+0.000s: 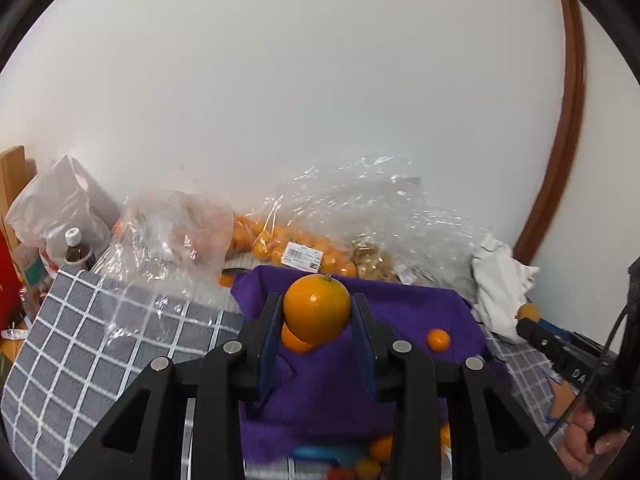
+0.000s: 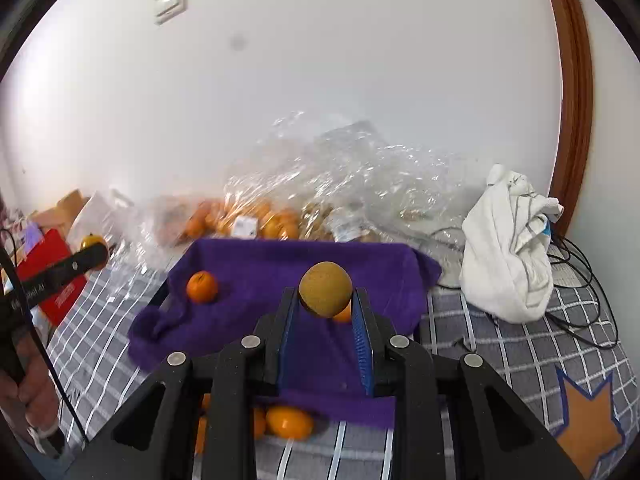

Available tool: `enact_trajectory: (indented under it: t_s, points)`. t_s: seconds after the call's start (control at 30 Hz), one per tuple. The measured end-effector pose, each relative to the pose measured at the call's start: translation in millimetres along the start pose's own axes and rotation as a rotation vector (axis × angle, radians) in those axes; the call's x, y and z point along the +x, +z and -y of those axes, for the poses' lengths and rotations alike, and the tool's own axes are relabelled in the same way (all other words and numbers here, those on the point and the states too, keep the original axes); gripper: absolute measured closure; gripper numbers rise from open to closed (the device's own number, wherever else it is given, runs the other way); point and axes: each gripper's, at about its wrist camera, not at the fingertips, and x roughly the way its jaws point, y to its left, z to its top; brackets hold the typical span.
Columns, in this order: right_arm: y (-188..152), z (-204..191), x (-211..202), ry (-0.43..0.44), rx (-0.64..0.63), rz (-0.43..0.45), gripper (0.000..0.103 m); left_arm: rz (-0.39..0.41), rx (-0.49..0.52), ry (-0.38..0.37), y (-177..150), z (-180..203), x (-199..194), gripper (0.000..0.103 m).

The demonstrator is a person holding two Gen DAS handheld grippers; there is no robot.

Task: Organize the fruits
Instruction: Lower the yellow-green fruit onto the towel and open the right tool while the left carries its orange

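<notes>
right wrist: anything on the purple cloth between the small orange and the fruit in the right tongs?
Nothing: in the right wrist view, bare purple cloth separates the small orange from the brownish fruit gripped by the right tongs.

bare purple towel (image 2: 256, 280) ahead; plastic bags (image 2: 320, 184) crowding behind

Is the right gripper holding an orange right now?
No: the right gripper is shut on a brownish-yellow fruit, unlike the bright orange held by the left gripper.

Two tongs (image 1: 316, 312) (image 2: 325, 300) hold one orange (image 1: 317, 307) and one tan fruit (image 2: 325, 289); one mandarin (image 2: 202, 287) lies at nine o'clock on one purple towel (image 2: 256, 272).
</notes>
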Motion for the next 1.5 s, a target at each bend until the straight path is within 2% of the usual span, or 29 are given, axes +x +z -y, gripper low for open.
enact_trajectory:
  t_s: [0.17, 0.3, 0.37, 0.67, 0.8, 0.93, 1.23, 1.5]
  points:
    - [-7, 16, 30, -0.007, 0.040, -0.014, 0.076, -0.041, -0.002, -0.012, -20, -5, 35, 0.070]
    - [-19, 26, 47, -0.012, 0.054, -0.055, 0.076, -0.074, 0.026, 0.030, -33, -8, 55, 0.070]
    - [-23, 28, 52, -0.013, 0.050, -0.067, 0.076, -0.087, 0.010, 0.020, -34, -11, 59, 0.070]
    - [-36, 27, 67, -0.027, 0.024, -0.110, 0.076, -0.074, 0.038, 0.042, -35, -10, 58, 0.070]
    - [-39, 22, 74, -0.037, -0.005, -0.129, 0.076, -0.093, 0.013, 0.016, -36, -12, 61, 0.070]
    - [-41, 22, 77, -0.037, -0.002, -0.139, 0.076, -0.089, 0.039, 0.038, -41, -8, 64, 0.070]
    - [-43, 28, 79, -0.039, 0.024, -0.158, 0.076, -0.131, 0.086, 0.029, -50, 3, 72, 0.070]
    - [-48, 30, 86, -0.043, 0.036, -0.186, 0.076, -0.166, 0.070, 0.024, -51, -1, 79, 0.070]
